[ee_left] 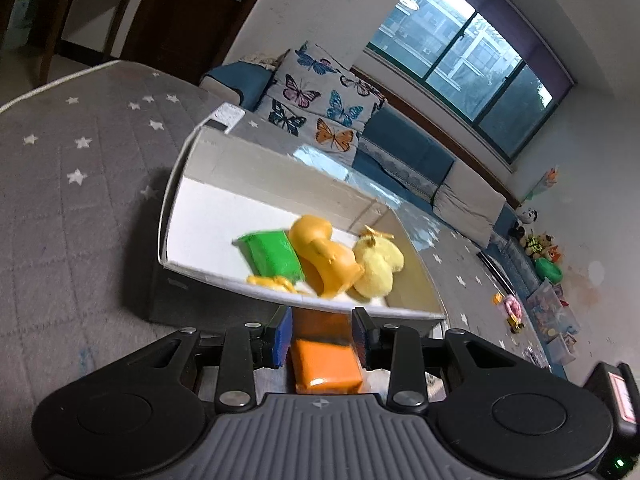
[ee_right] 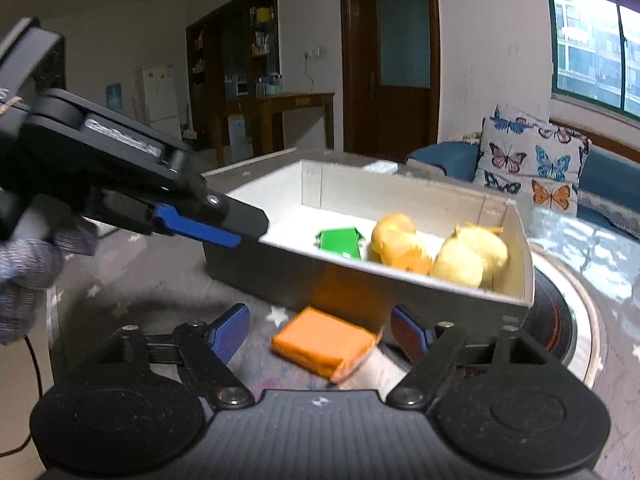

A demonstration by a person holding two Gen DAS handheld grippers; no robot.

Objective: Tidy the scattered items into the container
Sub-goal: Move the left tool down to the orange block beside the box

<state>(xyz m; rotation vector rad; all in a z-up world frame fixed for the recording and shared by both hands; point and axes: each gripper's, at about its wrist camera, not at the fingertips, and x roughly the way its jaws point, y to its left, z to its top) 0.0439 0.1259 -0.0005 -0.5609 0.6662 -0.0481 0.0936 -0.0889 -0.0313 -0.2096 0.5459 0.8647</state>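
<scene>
An orange packet (ee_left: 326, 364) (ee_right: 326, 342) lies on the grey mat just in front of the white box (ee_left: 192, 200) (ee_right: 400, 196). In the left wrist view my left gripper (ee_left: 322, 334) is open with the packet between its blue pads, not touching them. In the right wrist view the left gripper's blue finger (ee_right: 196, 226) shows above the mat by the box's near corner. My right gripper (ee_right: 320, 334) is open wide around the packet. The box holds a green packet (ee_left: 272, 256) (ee_right: 340, 242), an orange toy (ee_left: 320, 256) (ee_right: 398, 248) and a yellow plush (ee_left: 378, 266) (ee_right: 468, 258).
A grey star-patterned mat (ee_left: 72, 184) covers the floor. A butterfly cushion (ee_left: 320, 104) (ee_right: 532, 160) and blue sofa lie behind the box. Toys (ee_left: 536, 312) sit along the far wall. A round black-rimmed object (ee_right: 560, 320) lies right of the box.
</scene>
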